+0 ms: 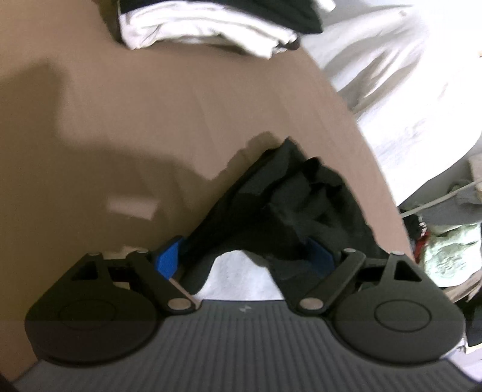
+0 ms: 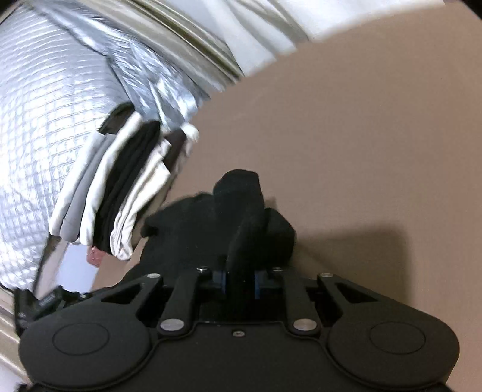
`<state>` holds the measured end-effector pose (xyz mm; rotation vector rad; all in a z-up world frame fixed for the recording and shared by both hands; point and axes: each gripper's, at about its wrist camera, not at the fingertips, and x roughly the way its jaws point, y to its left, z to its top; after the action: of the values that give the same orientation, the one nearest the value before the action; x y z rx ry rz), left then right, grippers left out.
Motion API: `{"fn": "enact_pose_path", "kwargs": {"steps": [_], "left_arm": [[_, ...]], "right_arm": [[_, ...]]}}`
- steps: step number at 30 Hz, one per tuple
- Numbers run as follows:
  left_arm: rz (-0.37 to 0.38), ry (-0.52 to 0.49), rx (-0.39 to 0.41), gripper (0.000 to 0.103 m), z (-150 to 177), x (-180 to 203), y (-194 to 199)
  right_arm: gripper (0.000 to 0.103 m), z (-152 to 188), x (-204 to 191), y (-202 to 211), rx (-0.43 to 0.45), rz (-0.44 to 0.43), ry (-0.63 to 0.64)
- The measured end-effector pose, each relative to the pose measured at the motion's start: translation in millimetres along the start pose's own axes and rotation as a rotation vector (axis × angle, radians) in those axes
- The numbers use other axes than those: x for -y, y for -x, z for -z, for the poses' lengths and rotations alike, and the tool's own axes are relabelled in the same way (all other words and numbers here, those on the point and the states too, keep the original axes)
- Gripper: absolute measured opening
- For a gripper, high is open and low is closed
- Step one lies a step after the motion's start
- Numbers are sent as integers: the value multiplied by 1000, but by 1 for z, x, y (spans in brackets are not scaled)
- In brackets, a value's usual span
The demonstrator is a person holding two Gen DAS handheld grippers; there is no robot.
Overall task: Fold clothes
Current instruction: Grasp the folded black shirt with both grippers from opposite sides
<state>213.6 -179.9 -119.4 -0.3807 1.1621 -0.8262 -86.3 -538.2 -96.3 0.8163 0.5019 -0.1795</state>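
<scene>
Left wrist view: left gripper (image 1: 244, 259) jaws spread wide, blue pads (image 1: 167, 259) well apart. Black garment (image 1: 280, 208) bunched between them, draped over the right pad; no pinch visible, fabric just sits in the gap. Garment lies near the right edge of the brown counter (image 1: 150, 120). Stack of folded clothes (image 1: 208, 27), white and black layers, at the far end of the counter. White bedding (image 1: 406, 90) past the counter edge; loose laundry (image 1: 446, 253) lower right, blurred.

Right wrist view: right gripper (image 2: 239, 282) jaws pressed close, pinching a vertical fold of the black garment (image 2: 241, 223) between the blue pads (image 2: 259, 283). Rest of the fabric is crumpled just ahead on the counter (image 2: 376, 135). Folded stack (image 2: 120, 187) just left of the garment; touching or not, can't tell. Silver quilted sheet (image 2: 54, 114) behind the stack.
</scene>
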Motion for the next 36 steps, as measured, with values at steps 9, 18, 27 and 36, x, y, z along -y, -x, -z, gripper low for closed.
{"fn": "enact_pose_path", "kwargs": {"steps": [9,18,27,36], "left_arm": [[13,-89,0,88,7,19,-2],[57,-11,45,88,-2,6,5],[71,-40,-95,98,2,9,-28],[22,-112,-56,98,9,23,-20]], "right_arm": [[29,-3,-15,-2,-22,166,137],[68,-11,35,0,-61,22,-235],[69,-1,24,-24,-122,-80,-167],[18,-6,-21,-4,-14,43,171]]}}
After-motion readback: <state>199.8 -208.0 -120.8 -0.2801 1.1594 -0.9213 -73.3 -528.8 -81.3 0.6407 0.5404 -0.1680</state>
